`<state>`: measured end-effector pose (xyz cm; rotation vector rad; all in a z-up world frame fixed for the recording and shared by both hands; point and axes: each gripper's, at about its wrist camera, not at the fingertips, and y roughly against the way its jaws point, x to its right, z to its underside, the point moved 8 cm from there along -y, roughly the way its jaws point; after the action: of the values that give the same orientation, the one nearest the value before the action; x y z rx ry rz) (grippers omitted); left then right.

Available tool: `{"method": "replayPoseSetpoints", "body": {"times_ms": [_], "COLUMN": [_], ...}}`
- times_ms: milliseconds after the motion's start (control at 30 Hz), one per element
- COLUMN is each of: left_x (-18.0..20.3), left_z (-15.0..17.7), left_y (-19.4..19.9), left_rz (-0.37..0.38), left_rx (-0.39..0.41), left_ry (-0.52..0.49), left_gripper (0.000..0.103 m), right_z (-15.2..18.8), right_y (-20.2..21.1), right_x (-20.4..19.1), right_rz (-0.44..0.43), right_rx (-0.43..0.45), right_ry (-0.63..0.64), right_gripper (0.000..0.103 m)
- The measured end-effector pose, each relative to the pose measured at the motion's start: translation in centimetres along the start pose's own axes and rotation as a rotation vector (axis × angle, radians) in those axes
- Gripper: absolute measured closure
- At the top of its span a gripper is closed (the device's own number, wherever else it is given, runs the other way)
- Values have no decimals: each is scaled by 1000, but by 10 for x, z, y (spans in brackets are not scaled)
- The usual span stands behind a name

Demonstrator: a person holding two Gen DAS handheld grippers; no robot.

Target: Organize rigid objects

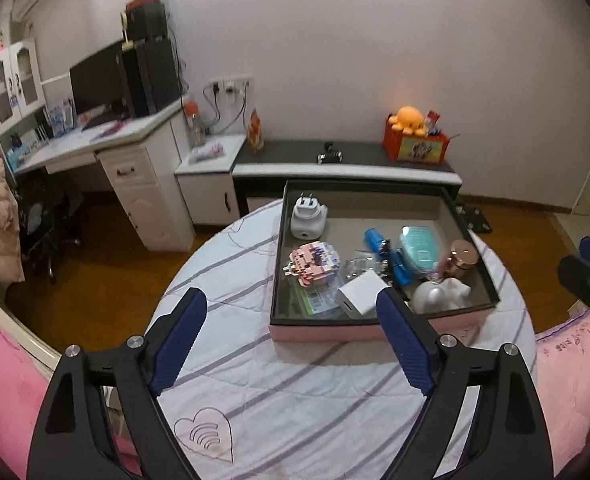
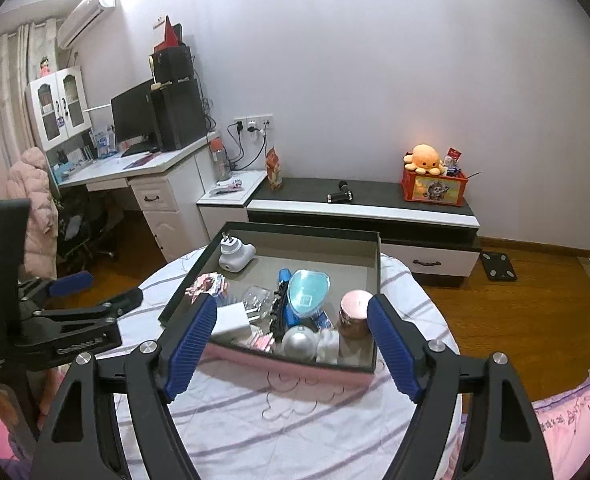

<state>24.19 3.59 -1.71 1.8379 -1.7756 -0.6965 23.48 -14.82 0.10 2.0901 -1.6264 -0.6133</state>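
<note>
A shallow box with pink walls and a dark rim stands on the round table. Inside lie a white plug adapter, a pink block figure, a blue cylinder, a teal case, a rose-gold jar, a white charger cube and a silvery white ball. My left gripper hangs open above the cloth, just short of the box's near left corner. My right gripper is open too, before the box, holding nothing.
The table's striped white cloth spreads bare in front of the box. Pink bedding lies at the right edge. Behind stand a low cabinet with a red box and orange plush, and a white desk.
</note>
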Motion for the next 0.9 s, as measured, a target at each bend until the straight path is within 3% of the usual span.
{"method": "replayPoseSetpoints", "body": {"times_ms": [333, 567, 900], "left_x": [21, 32, 37], "left_z": [32, 57, 73], "left_y": [46, 50, 49], "left_rz": [26, 33, 29], "left_rx": [116, 127, 138], "left_ry": [-53, -70, -74], "left_gripper": [11, 10, 10], "right_z": [50, 80, 90], "right_y": [33, 45, 46], "right_x": [0, -2, -6], "right_rz": [41, 78, 89], "right_rx": [22, 13, 7], "right_ry": [-38, -33, -16], "right_gripper": [23, 23, 23]}}
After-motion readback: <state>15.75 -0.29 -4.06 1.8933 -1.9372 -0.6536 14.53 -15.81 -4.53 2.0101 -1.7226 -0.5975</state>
